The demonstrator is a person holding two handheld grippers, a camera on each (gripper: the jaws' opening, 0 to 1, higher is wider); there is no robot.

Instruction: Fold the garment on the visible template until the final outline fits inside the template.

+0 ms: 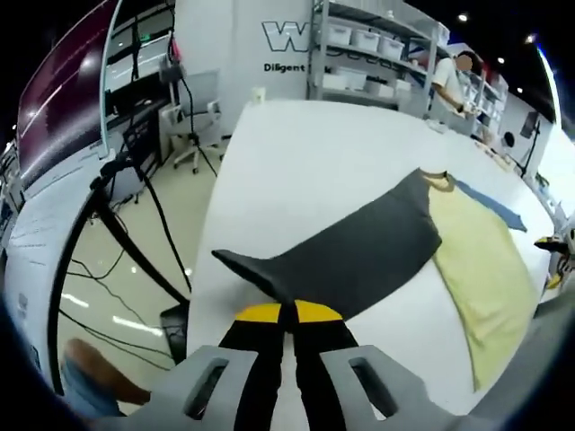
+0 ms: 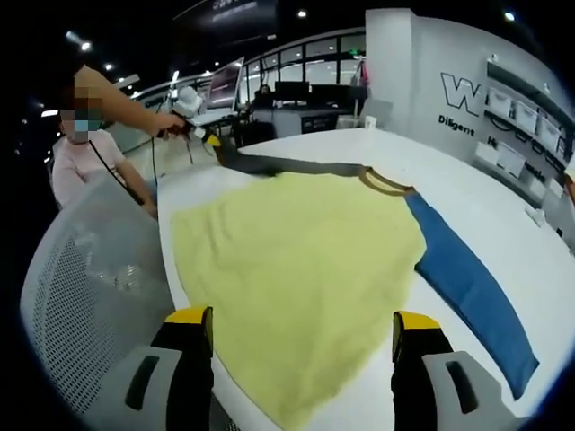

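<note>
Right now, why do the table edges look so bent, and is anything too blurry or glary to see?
Left gripper view: the fisheye lens bows the white table and shelving; ceiling lights glint on the floor. Right gripper view: the table edge curves likewise, the yellow shirt is sharp and evenly lit, and the near mesh chair looks soft.

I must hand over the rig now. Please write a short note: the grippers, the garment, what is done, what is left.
Left gripper: shut on the grey sleeve, held out sideways over the white table.
Right gripper: open, holding nothing, above the yellow shirt body.
Blue sleeve lies flat, spread out.
Done: one sleeve gripped. Left: all the folds; I cannot make out a template.
</note>
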